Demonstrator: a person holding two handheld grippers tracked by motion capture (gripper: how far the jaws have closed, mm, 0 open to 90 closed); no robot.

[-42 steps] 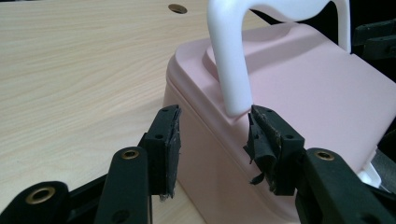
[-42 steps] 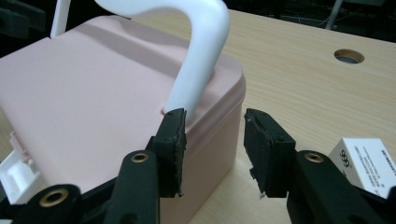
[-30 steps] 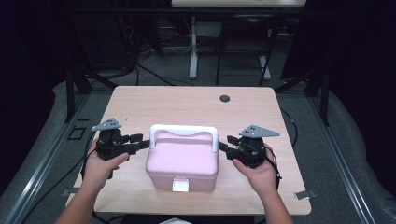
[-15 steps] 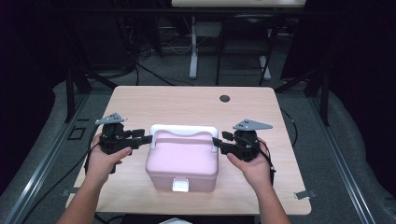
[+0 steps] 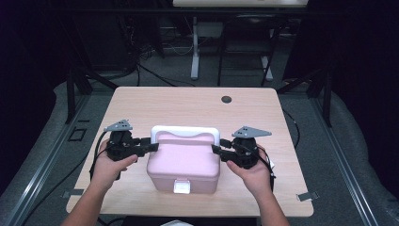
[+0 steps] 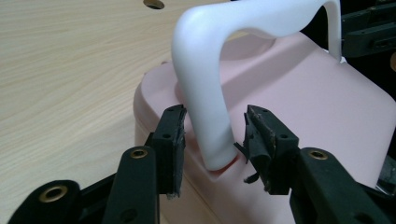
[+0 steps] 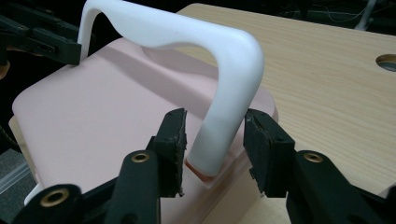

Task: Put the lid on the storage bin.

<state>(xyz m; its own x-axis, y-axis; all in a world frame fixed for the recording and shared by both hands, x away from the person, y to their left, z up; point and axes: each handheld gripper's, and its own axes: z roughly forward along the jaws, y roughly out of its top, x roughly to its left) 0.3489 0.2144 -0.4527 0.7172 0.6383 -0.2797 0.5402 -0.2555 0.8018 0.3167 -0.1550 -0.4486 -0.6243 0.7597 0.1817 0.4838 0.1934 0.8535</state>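
Note:
A pink box [image 5: 183, 162] with a white carry handle [image 5: 186, 129] stands near the table's front edge, a white latch [image 5: 181, 187] on its near face. My left gripper [image 5: 153, 147] is at the handle's left end. In the left gripper view the jaws [image 6: 212, 130] are open, one on each side of the handle's leg [image 6: 205, 116] where it meets the lid, with a gap on the right. My right gripper [image 5: 216, 149] is at the handle's right end, its jaws [image 7: 215, 135] open around that leg [image 7: 224, 121]. The handle stands raised above the lid.
The light wooden table [image 5: 188, 103] stretches bare behind the box, with a dark round hole [image 5: 226, 99] near its far edge. Dark floor, cables and stand legs lie beyond the table. A hand holds each gripper from the near side.
Both grippers have moved inward from the box's sides, and their jaws now flank the handle's two ends. The box itself has stayed in place.

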